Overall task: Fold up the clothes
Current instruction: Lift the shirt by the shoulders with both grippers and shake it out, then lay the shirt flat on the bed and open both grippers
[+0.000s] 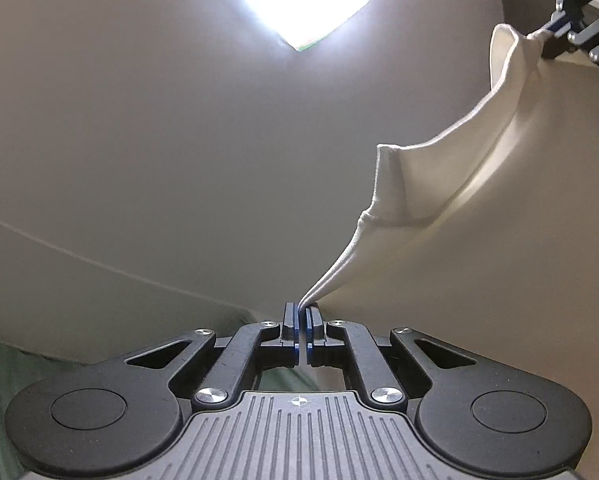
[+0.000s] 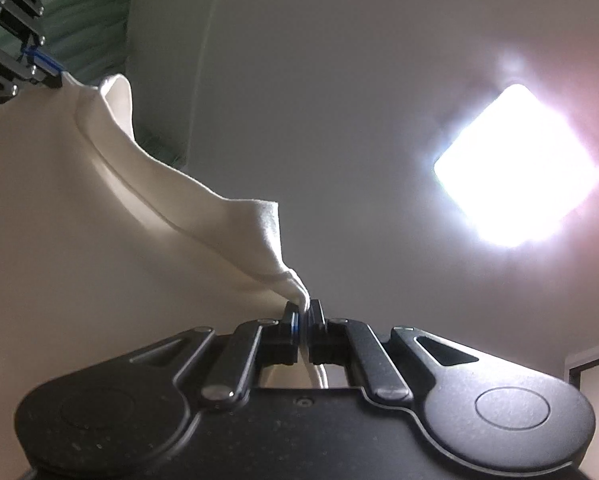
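Pinching hard, that is how we find the left gripper (image 1: 302,314): its two blue-edged black fingers (image 1: 289,316) are pressed almost together, with a thin gathered corner of the cream-white cotton garment (image 1: 479,240) caught between them. From that nip the cloth fans out up and to the right, hanging in the air, its ribbed neckband (image 1: 395,184) curling open along the upper edge.

At the top right of the left wrist view we catch the right gripper (image 1: 555,28), its black linkage reaching in and its tips clamped on the far corner of the same garment.

Over on the right wrist view, the right gripper (image 2: 304,312) is drawn tight too, its pads squeezing a bunched fold of the garment (image 2: 79,240), and a strip of cloth runs down through the narrow gap behind the fingers. The fabric stretches away to the left, up to the left gripper (image 2: 55,72) at the top left corner, which grips the opposite end.

Both cameras point upward, so behind the garment we see a pale grey ceiling (image 1: 139,120) with a bright square ceiling light (image 2: 515,168). A green pleated curtain (image 2: 83,12) shows at the top left of the right view.
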